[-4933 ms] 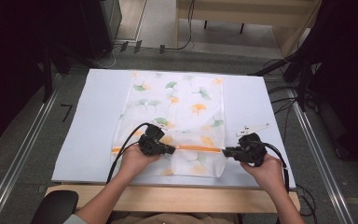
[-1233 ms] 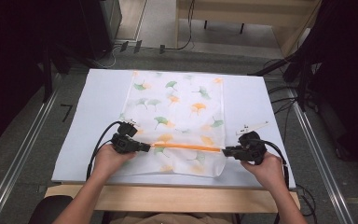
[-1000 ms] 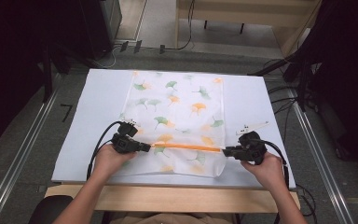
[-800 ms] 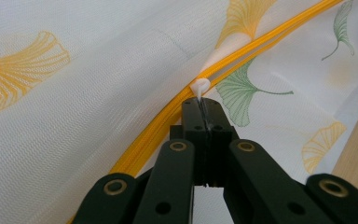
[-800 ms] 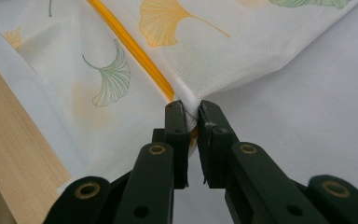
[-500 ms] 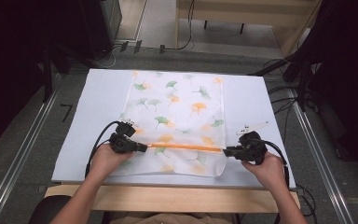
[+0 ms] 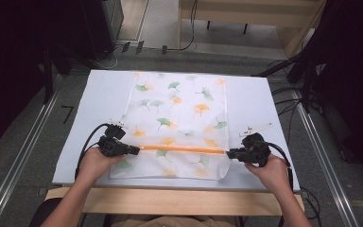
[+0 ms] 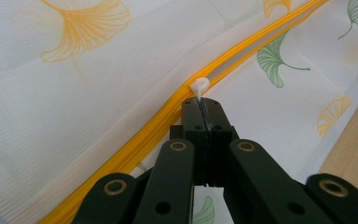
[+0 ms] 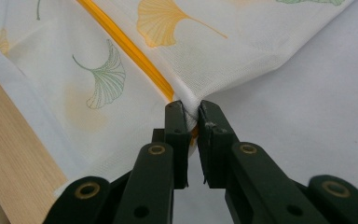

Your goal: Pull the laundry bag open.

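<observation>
Fine matt mesh cloth bag, glossy orange plastic zipper, pale wood table edge.

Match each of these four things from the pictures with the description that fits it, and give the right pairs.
Things:
1. left gripper
2. right gripper
3. zip
4. table cover

Descriptions:
A. orange line running across the bag
B. shut on the white zip pull
C. plain pale sheet under the bag
D. shut on the bag's corner at the end of the zip

The bag is the white mesh one printed with green and orange leaves.

Pairs: 1-B, 2-D, 3-A, 4-C
</observation>
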{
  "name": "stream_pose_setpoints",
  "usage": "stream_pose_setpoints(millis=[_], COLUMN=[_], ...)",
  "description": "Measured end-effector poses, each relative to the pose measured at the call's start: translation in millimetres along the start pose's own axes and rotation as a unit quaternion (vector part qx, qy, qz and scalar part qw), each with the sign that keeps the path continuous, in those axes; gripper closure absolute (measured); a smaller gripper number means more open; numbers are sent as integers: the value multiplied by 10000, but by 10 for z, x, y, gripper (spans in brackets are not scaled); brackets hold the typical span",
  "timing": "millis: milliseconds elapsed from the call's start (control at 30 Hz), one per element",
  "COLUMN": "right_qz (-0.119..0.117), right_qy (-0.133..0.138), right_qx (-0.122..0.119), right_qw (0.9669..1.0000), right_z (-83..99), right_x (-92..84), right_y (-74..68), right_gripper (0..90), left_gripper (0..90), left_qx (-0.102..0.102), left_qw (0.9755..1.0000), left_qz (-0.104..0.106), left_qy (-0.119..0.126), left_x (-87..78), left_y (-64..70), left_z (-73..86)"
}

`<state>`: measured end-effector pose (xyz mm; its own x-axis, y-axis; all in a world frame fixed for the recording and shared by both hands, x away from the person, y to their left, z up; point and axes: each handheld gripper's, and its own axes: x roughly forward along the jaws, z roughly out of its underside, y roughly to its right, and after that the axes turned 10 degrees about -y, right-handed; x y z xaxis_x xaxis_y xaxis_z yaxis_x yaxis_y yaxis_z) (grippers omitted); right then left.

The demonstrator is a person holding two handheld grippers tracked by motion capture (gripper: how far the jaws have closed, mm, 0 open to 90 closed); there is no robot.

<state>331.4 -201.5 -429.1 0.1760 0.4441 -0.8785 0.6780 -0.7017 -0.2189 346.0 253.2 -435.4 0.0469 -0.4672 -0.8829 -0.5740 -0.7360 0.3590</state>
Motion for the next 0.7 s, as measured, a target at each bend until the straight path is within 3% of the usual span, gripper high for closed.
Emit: stream_pose_setpoints(millis=[700], right_qz=[39], right_qy=[-41], right_qx=[41], right_qw=[10000], right_z=[3], right_x=[7], right_y=[4], right_gripper=[845], left_gripper=[900], left_qx=[-55], left_qw=[10000], left_qz=[37], left_qy=[69], left_x=[-9], left_y=[-16], left_z=[-6])
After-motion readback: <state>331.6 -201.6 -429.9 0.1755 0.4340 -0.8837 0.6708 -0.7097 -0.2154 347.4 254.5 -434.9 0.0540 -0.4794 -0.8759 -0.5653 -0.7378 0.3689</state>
